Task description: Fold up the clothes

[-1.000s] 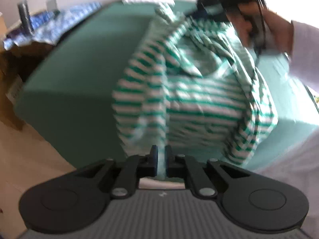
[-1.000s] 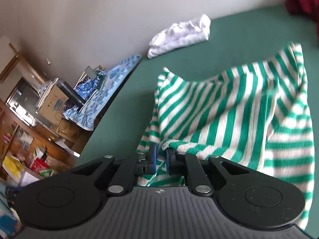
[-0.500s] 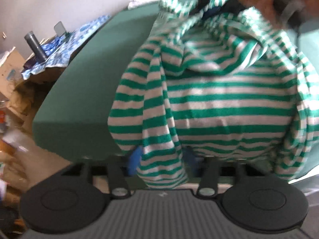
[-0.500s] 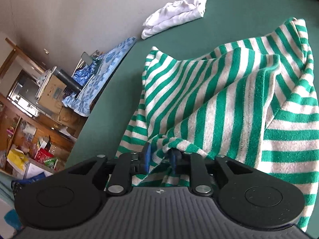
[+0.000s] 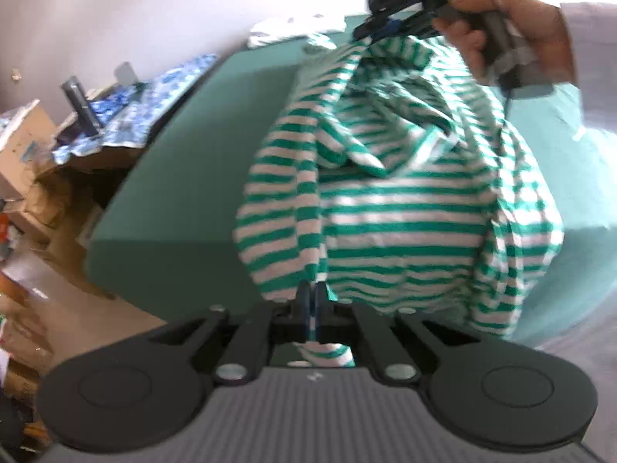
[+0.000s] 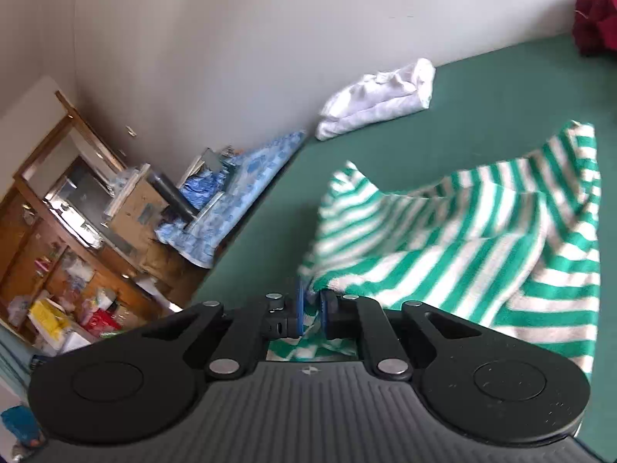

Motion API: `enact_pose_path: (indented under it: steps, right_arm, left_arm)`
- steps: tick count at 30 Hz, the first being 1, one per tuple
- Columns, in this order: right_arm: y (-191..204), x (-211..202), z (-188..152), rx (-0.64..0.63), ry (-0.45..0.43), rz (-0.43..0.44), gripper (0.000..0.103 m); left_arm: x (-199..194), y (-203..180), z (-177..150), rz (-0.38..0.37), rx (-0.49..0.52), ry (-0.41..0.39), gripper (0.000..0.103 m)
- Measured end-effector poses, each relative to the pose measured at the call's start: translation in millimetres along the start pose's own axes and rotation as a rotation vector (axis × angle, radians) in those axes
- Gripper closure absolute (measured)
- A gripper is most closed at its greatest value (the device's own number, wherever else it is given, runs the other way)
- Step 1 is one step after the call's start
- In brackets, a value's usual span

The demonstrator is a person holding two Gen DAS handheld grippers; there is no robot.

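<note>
My left gripper [image 5: 312,301] has its fingers pinched tight on a lower edge of the green-and-white striped garment [image 5: 393,208], which fills the centre of the frame, bunched and soft-knit. At upper right, my right gripper [image 5: 370,32] is clamped on its top edge. In the right wrist view, right of centre, it drapes above the green bed [image 6: 501,88].

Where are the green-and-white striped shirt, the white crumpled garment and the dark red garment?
green-and-white striped shirt [image 5: 401,216]: left wrist view, middle of its hanging front.
white crumpled garment [image 6: 380,102]: right wrist view, centre of the pile by the wall.
dark red garment [image 6: 597,19]: right wrist view, middle of its visible part, top right.
</note>
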State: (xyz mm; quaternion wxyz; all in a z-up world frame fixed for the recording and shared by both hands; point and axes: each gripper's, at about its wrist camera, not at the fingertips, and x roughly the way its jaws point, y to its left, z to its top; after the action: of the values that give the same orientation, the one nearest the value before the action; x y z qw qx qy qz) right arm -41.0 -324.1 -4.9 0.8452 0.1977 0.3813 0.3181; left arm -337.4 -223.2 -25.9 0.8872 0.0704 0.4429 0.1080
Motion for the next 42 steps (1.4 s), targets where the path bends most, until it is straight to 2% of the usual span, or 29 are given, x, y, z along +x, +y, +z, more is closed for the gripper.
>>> enact_pose_path:
  steps: [2, 4, 6, 10, 12, 14, 16, 20, 22, 24, 26, 27, 29, 31, 32, 33, 34, 35, 36, 37, 38, 40, 41, 42]
  right_arm:
    - [-7, 8, -3, 0.007, 0.034, -0.045, 0.095]
    - [-12, 14, -2, 0.047, 0.056, -0.017, 0.098]
    - [-6, 6, 6, 0.074, 0.015, 0.061, 0.098]
    - [2, -8, 24, 0.143, -0.059, 0.209, 0.098]
    - [-3, -14, 28, 0.173, -0.081, 0.228, 0.098]
    - [-6, -15, 29, 0.148, -0.090, 0.194, 0.098]
    - [-11, -8, 24, 0.074, -0.065, 0.094, 0.098]
    - [-24, 18, 2, -0.069, 0.073, -0.053, 0.096]
    - [-32, 14, -1, -0.008, 0.062, -0.033, 0.094]
    - [-39, 8, 1, 0.079, 0.046, -0.004, 0.076]
    - [-39, 3, 3, 0.097, 0.047, 0.018, 0.071]
    - [-37, 1, 3, 0.094, 0.052, 0.029, 0.071]
    - [-32, 6, 2, 0.090, 0.072, 0.047, 0.070]
    - [-29, 12, 1, 0.087, 0.077, 0.035, 0.070]
    - [-28, 14, 1, 0.083, 0.077, 0.028, 0.072]
    - [-26, 12, 2, 0.061, 0.056, 0.005, 0.087]
    - [-25, 10, 2, 0.039, 0.035, -0.019, 0.093]
    - [-23, 9, 3, 0.017, 0.014, -0.042, 0.094]
    - [-22, 7, 4, -0.003, -0.004, -0.065, 0.094]
    - [-25, 10, 4, -0.002, 0.016, -0.079, 0.092]
    - [-30, 12, 4, 0.020, 0.044, -0.064, 0.092]
    - [-39, 3, 5, 0.053, 0.077, -0.005, 0.082]
    - [-42, -5, 5, 0.056, 0.076, 0.012, 0.077]
    - [-46, -18, 4, 0.048, 0.049, 0.011, 0.077]
  left_arm:
    - [12, -11, -6, 0.013, 0.049, 0.035, 0.103]
    - [13, -15, -8, 0.022, 0.068, 0.030, 0.103]
    - [8, -10, -5, 0.030, 0.060, 0.011, 0.103]
    - [-10, 16, 2, 0.107, 0.009, -0.023, 0.103]
    - [-23, 27, 4, 0.109, -0.008, -0.046, 0.103]
    - [-34, 33, 5, 0.091, -0.013, -0.068, 0.103]
    - [-32, 25, 2, 0.034, -0.008, -0.053, 0.103]
    - [1, -6, -10, -0.054, 0.039, 0.035, 0.103]
    - [21, -21, -17, -0.089, 0.065, 0.091, 0.103]
    - [28, -30, -20, -0.104, 0.087, 0.116, 0.102]
    - [26, -33, -21, -0.109, 0.096, 0.111, 0.096]
    - [22, -31, -16, -0.094, 0.094, 0.085, 0.088]
    - [14, -26, -6, -0.061, 0.089, 0.030, 0.082]
    - [16, -26, 7, -0.013, 0.103, -0.024, 0.068]
    - [20, -26, 14, -0.002, 0.113, -0.035, 0.067]
    - [24, -26, 20, -0.006, 0.121, -0.040, 0.069]
    - [29, -27, 25, -0.027, 0.122, -0.037, 0.070]
    - [32, -28, 24, -0.038, 0.126, -0.031, 0.070]
    - [36, -29, 24, -0.048, 0.130, -0.025, 0.069]
    - [40, -30, 23, -0.059, 0.134, -0.019, 0.069]
    - [39, -32, 21, -0.055, 0.157, -0.015, 0.069]
    - [34, -27, 19, -0.086, 0.163, 0.019, 0.068]
    - [25, -22, 18, -0.094, 0.164, 0.007, 0.068]
    - [18, -17, 20, -0.087, 0.169, -0.010, 0.068]
